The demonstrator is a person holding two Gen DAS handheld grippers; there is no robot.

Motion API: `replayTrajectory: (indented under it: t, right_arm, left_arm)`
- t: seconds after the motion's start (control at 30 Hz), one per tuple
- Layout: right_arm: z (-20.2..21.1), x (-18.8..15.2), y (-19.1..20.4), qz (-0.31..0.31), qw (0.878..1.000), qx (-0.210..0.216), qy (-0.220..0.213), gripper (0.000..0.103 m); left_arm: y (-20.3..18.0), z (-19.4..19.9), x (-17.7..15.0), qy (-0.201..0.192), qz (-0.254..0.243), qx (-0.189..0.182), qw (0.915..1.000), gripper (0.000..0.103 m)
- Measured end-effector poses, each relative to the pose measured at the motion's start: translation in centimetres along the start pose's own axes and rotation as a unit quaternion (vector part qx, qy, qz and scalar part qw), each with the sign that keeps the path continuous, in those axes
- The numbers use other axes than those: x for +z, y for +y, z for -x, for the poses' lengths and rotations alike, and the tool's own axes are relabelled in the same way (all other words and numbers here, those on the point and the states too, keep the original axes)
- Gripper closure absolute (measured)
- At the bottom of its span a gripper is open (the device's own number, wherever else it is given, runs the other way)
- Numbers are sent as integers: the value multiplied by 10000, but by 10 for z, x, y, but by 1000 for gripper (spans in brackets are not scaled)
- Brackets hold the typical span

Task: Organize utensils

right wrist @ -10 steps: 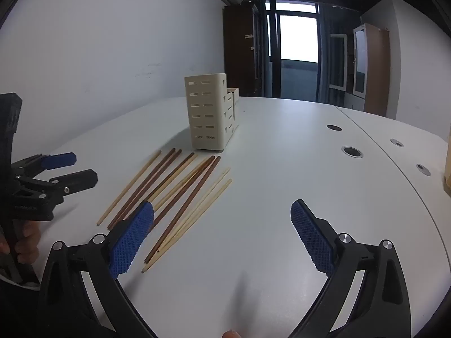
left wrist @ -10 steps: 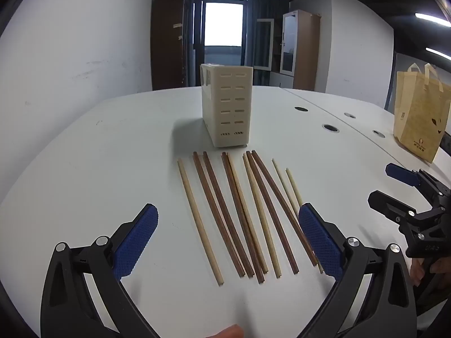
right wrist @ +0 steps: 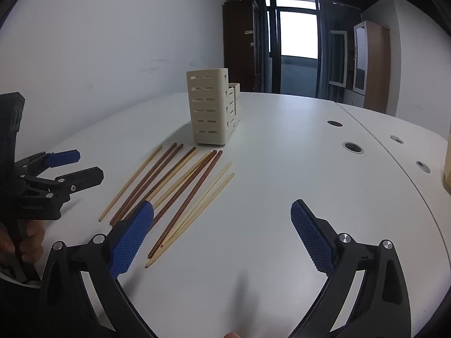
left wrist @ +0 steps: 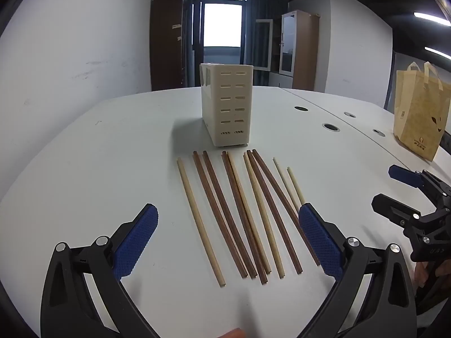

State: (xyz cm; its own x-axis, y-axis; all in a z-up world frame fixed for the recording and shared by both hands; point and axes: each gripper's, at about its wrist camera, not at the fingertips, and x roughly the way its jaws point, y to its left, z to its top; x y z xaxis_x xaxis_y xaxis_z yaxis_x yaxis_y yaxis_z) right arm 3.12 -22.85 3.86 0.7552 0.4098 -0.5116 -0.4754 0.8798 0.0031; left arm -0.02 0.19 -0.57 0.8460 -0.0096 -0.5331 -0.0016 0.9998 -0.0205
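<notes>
White tabletop [left wrist: 98, 169] stretches before me, a cream slotted holder [left wrist: 227, 107] standing upright on it; light and dark chopsticks [left wrist: 239, 214] lie fanned flat just in front. My left gripper [left wrist: 228, 242] and right gripper [right wrist: 222, 236] both gape wide, holding nothing.

Dim room, window [left wrist: 221, 24] glare, fisheye-bent edges, perhaps slightly soft.
</notes>
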Motion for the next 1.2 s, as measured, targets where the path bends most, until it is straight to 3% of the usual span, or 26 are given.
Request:
replayTrajectory:
  t: [0.47,1.2]
  right_arm:
    - [5,0,-4,-47,10000,-61,-8,4]
    - [-2,-2,-7,-139,9998,-29,106,4]
  left_arm:
    - [4,-2,0,-352,-2,-42,9994,6]
    - [-3,-11,-4,-296,-191,-90,9993,6]
